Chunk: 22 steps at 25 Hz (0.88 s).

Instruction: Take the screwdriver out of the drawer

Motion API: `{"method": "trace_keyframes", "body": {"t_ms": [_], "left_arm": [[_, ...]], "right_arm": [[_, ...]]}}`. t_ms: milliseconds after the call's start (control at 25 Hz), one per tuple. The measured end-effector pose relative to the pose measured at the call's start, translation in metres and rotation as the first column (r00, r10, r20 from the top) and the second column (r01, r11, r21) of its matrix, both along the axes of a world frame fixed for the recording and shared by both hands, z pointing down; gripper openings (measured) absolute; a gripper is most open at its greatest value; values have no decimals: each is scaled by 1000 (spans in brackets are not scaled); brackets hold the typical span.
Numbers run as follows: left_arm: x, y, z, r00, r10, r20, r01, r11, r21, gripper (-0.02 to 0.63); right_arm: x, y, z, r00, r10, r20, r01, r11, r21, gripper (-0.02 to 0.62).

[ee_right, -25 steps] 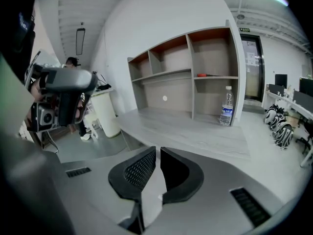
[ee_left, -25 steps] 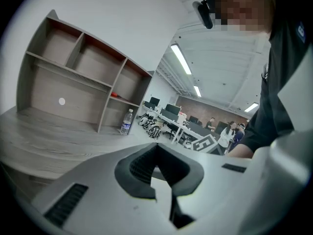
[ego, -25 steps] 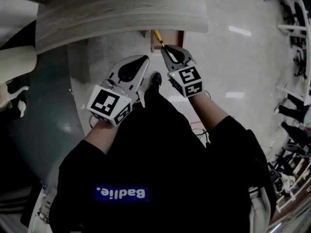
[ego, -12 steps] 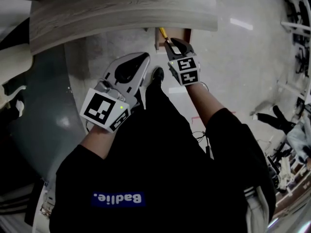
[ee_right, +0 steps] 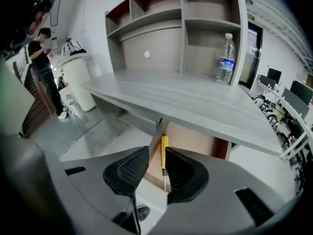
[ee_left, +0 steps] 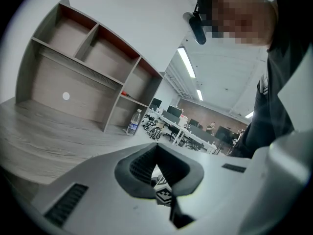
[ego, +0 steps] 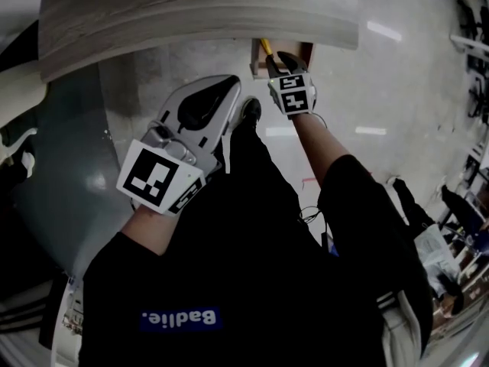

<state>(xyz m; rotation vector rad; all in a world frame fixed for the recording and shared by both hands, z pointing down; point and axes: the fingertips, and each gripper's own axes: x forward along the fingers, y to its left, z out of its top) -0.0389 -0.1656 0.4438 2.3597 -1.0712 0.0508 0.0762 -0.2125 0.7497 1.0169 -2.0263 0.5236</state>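
Observation:
A yellow-handled screwdriver (ee_right: 165,153) lies in the open wooden drawer (ee_right: 195,141) under the desk top, its metal shaft pointing toward me. In the head view the screwdriver (ego: 265,47) shows just beyond my right gripper (ego: 279,58) at the drawer (ego: 304,52). The right gripper (ee_right: 156,155) hangs over the drawer's front edge. Its jaws are opening, and the screwdriver is seen in the gap close to the right pad (ee_right: 180,173), which does not press on it. My left gripper (ego: 231,84) stays back near my body, and in its own view the left gripper (ee_left: 156,148) is shut on nothing.
The grey wood desk (ee_right: 195,102) overhangs the drawer closely. On it stand a shelf unit (ee_left: 88,72) and a water bottle (ee_right: 226,58). A white bin (ee_right: 78,80) and a person (ee_right: 41,67) are at the far left. My shoe (ego: 248,113) is on the pale floor.
My right gripper has dropped toward the drawer and its jaws have gone from shut to apart. The left gripper has drifted a little left and nearer.

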Motion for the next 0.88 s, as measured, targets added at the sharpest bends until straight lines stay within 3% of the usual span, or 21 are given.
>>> {"method": "trace_keyframes", "body": {"t_ms": [520,880], "left_arm": [[-34,-9,27,999,-30,34,31,999,-42,2],[-49,-9,41,998,-50,46,53,996,-73,2]], "right_arm": [[9,-17,87,989,-25,-147,13,997,-80,137],[8,-21,116,976,-70,-206,47,992,-114,146]]}}
